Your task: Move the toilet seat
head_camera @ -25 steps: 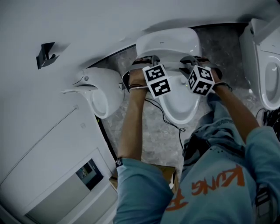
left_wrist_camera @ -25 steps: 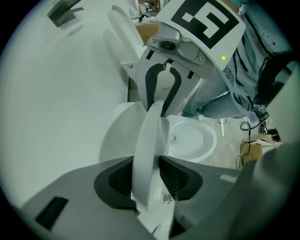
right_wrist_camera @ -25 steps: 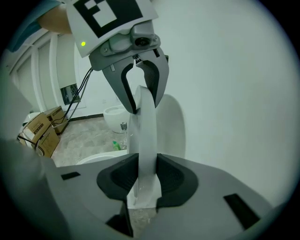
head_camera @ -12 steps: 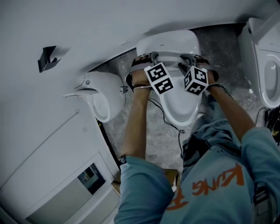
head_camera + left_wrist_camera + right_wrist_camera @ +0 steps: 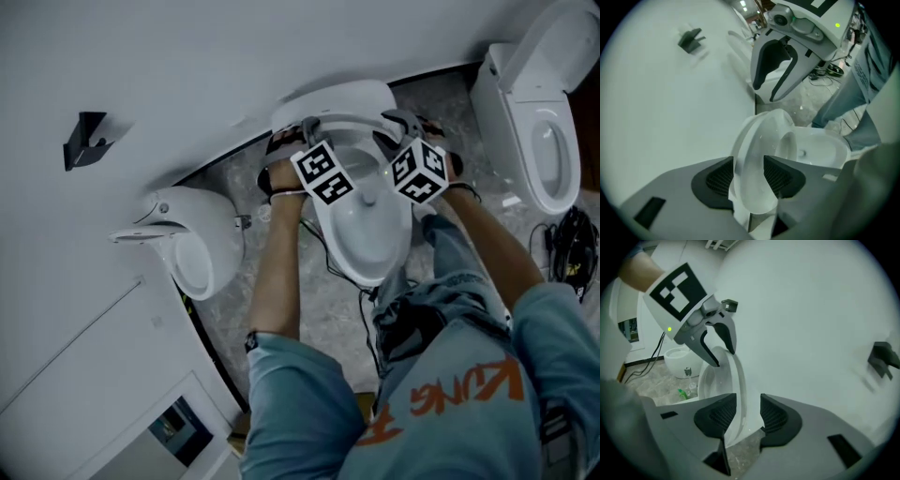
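The white toilet seat (image 5: 330, 97) stands raised against the wall behind the bowl (image 5: 364, 225). My left gripper (image 5: 312, 128) is at the seat's left rim and my right gripper (image 5: 396, 122) at its right rim. In the left gripper view the rounded seat rim (image 5: 751, 154) fills the gap of the left gripper (image 5: 747, 176), with no squeeze visible. In the right gripper view the thin seat edge (image 5: 737, 376) lies by one pad of the right gripper (image 5: 747, 416). Those jaws are opening, and wall shows beside the other pad.
A second toilet (image 5: 542, 141) stands at the right, with black cables (image 5: 567, 246) on the floor beside it. A wall-hung white fixture (image 5: 192, 246) is at the left and a black hook (image 5: 84, 136) on the wall. A cable (image 5: 366, 298) runs down from the bowl.
Both grippers have moved a little toward the wall with the seat. The head view has swung, so more of the right-hand toilet shows.
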A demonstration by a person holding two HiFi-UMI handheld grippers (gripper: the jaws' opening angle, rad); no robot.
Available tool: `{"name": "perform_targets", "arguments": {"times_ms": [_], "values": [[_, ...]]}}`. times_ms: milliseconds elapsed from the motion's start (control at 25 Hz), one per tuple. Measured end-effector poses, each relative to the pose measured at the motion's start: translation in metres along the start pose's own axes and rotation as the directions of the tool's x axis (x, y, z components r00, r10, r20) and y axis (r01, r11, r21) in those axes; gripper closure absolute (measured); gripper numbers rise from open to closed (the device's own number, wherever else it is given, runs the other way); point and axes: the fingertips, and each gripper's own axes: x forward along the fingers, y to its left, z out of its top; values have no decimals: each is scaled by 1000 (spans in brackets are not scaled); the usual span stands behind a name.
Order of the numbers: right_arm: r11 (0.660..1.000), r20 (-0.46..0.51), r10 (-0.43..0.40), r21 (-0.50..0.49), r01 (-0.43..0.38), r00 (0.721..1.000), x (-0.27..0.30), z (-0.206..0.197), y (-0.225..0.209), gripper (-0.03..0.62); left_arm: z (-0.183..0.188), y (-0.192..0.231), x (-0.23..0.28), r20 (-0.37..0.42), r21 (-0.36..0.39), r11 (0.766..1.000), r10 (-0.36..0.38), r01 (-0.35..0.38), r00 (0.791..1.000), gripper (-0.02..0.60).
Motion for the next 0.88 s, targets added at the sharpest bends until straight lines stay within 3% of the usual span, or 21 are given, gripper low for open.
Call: {"name": "perform_targets", "arguments": {"times_ms": [80, 240, 360, 440, 520, 600, 760, 880], "values": [[997, 33, -54, 63, 52, 998, -23, 16, -4, 445, 2, 5, -20, 76, -95, 994, 69, -62, 995, 385], [967, 120, -147, 227, 117, 982, -71, 54, 16, 481, -5, -18, -74, 215, -214, 976, 79, -32, 973, 388], [942, 186, -196, 307, 133, 963, -101, 82, 39, 511, -13, -23, -125, 325, -312, 949, 145, -39, 934, 399], [932, 206, -200, 340, 121, 958, -122, 90, 64, 532, -22, -34, -159, 381, -406, 914, 187, -18, 906, 418], [921, 224, -222, 368, 129, 949, -143, 96, 77, 557, -26, -40, -187, 439, -503, 864, 241, 15, 866, 471], [907, 260, -268, 392, 153, 928, -160, 105, 77, 586, -23, -38, -213, 493, -561, 827, 306, 29, 814, 576], [898, 320, -311, 406, 167, 895, -197, 124, 87, 595, -9, -46, -256, 576, -608, 792, 388, 59, 720, 580], [869, 356, -349, 469, 157, 867, -222, 136, 88, 597, -4, -41, -291, 635, -682, 710, 458, 173, 622, 580]]}}
